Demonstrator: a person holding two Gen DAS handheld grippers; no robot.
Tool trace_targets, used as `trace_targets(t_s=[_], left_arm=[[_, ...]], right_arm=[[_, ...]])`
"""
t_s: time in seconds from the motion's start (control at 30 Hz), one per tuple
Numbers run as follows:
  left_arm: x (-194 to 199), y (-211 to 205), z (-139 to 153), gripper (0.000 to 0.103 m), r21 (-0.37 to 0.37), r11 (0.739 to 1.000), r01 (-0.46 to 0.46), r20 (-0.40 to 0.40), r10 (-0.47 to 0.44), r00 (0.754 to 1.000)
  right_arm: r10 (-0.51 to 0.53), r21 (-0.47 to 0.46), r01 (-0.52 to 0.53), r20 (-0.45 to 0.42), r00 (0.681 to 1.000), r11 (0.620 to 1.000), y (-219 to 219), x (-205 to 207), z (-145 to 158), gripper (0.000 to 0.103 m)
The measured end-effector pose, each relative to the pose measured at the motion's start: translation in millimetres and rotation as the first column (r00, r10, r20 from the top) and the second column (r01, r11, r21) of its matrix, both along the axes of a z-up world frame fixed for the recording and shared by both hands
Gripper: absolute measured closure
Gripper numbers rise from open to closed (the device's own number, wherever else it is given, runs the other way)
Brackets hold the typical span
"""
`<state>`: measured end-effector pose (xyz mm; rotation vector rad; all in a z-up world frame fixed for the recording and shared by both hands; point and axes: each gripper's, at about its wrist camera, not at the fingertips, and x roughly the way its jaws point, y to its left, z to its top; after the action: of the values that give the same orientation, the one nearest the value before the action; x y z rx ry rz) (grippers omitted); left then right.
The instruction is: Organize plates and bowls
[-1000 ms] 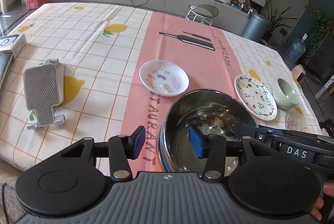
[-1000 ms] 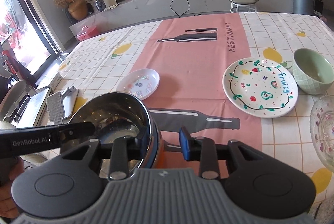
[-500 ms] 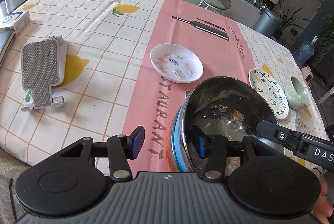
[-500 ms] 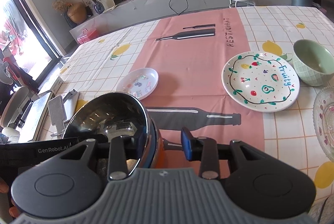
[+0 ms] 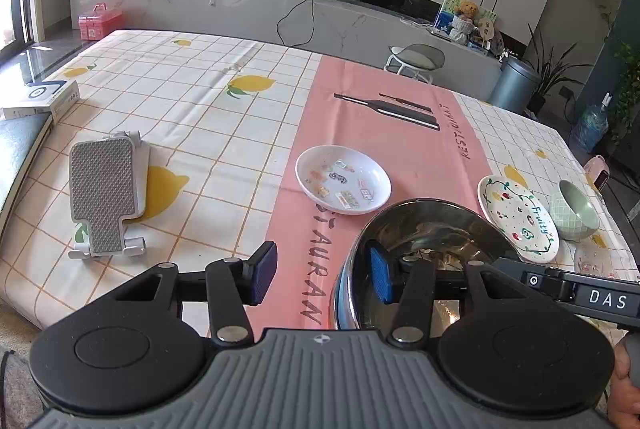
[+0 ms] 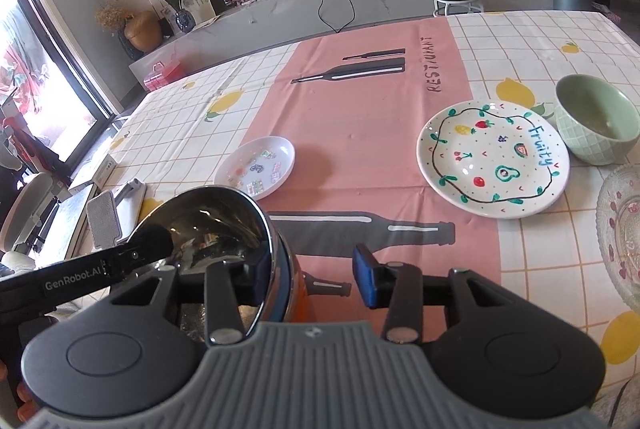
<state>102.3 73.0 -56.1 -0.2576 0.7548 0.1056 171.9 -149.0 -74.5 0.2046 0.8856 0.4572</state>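
Nearest, both grippers, left (image 5: 322, 279) and right (image 6: 310, 275), jaws apart astride opposite rims of a polished steel bowl (image 5: 424, 241); beyond, small white sticker-printed dish (image 5: 343, 179), round "Fruity" plate (image 6: 493, 157), ribbed green bowl (image 6: 595, 124); pressed-glass plate (image 6: 620, 229) clear only in the right view.

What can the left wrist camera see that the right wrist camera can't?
Only the left wrist view shows the blue water jug on the floor. Only the right wrist view clearly shows the patterned glass plate. Both show the steel bowl, the small white dish, the Fruity plate and the green bowl. Each open gripper has one finger inside the steel bowl.
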Motion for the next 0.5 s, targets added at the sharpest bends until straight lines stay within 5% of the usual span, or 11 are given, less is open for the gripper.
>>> trace_targets(t_s=[0.5], left_arm=[[-13, -18, 53, 0.044, 0.046, 0.999, -0.015, 0.124, 0.009, 0.992]], right_arm=[[-0.077, 0.033, 0.073, 0.132, 0.988, 0.997, -41, -4, 29, 0.053]])
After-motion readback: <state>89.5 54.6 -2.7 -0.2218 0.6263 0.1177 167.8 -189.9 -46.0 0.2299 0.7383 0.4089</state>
